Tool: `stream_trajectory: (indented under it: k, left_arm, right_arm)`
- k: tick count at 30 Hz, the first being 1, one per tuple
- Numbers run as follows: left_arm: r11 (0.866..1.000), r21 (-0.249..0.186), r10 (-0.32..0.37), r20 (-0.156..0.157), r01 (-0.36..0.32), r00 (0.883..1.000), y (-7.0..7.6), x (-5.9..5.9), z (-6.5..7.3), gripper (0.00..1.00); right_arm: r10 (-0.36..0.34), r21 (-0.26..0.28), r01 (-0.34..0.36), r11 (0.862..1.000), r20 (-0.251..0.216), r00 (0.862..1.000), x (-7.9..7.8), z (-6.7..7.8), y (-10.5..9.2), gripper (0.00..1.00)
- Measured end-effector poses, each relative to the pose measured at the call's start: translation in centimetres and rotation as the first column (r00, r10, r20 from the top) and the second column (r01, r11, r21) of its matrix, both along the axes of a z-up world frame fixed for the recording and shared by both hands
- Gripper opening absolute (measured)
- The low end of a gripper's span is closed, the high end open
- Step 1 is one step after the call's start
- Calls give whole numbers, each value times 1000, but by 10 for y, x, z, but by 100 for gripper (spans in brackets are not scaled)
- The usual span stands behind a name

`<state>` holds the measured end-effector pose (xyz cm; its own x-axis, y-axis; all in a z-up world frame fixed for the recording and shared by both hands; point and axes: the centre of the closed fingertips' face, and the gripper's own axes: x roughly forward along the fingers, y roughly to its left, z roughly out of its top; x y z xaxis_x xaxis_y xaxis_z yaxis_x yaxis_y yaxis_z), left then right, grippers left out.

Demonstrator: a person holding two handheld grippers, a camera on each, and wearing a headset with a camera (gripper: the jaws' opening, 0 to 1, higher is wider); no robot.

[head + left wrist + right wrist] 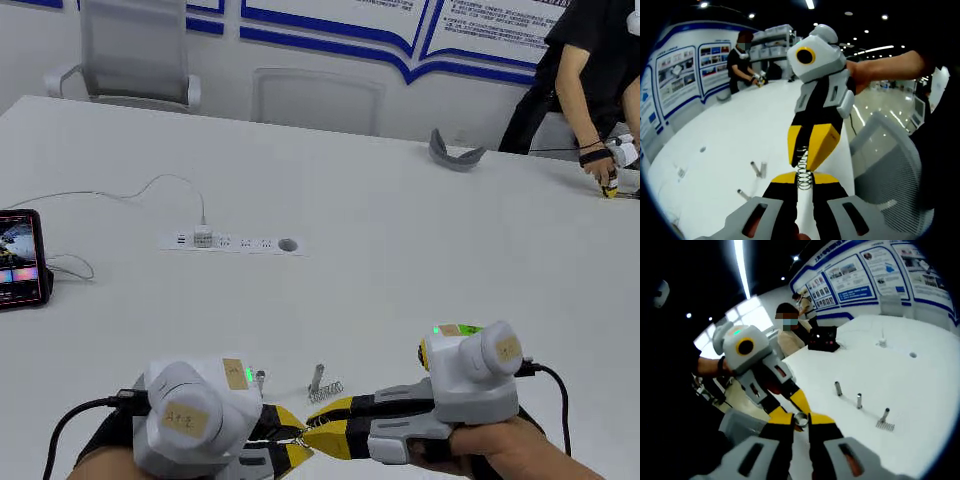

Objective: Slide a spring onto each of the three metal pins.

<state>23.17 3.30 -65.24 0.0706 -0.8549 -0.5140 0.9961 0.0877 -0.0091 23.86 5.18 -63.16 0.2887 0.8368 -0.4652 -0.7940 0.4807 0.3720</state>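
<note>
Spring pinched between both grippers, tip to tip
Your left gripper (804,179) and right gripper (801,421) each have jaws narrowed onto the same spring (803,167), held off the white table (900,370); three bare metal pins (859,400) stand beyond, a second spring (885,426) lying beside one

On your counter (420,240): power strip (232,243) with white cable (130,192), centre; tablet (20,258), lit, at left edge; grey curved band (455,153), far right. Beyond it: chairs (130,50), a person (590,70).
</note>
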Motion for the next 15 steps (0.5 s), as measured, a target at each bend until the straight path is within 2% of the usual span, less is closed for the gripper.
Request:
stream_trajectory:
  k: [7, 15]
  left_arm:
    - [1000, -11, 3, 12, -3, 1000, -4, 7, 11, 10]
    - [1000, -28, 0, 23, 1, 1000, -4, 8, 21, 10]
  right_arm:
    - [87, -96, -81, 992, 60, 994, 5, 10, 0, 12]
    - [177, -172, -159, 972, 95, 980, 4, 20, 2, 12]
